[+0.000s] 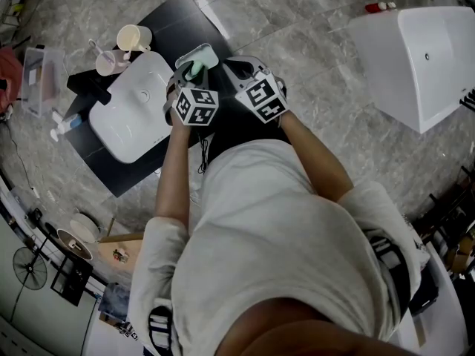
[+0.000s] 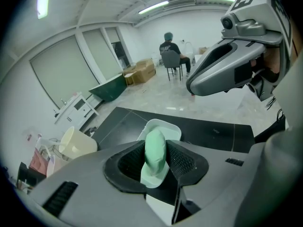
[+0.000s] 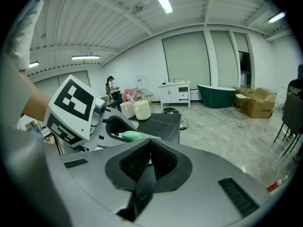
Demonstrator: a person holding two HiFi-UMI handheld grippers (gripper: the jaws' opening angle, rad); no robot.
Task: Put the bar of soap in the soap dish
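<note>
Left gripper (image 2: 156, 161) pinches the bar of soap (image 2: 155, 148) on edge above the soap dish (image 2: 166, 126) on the dark surface (image 2: 213, 131); right gripper (image 3: 149, 156) pressed together alongside; basin (image 1: 132, 110) and cups (image 1: 132, 37) stand leftward

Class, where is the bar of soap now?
In the left gripper view, the bar of soap is held on edge in the left tongs, directly over the white soap dish.

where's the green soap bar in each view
Head view: soap bar at top centre, slightly left of middle.
Left gripper view: lower centre, gripped between the jaws.
Right gripper view: left of centre, just above the jaws.
Shared landmark: the cream cup.
</note>
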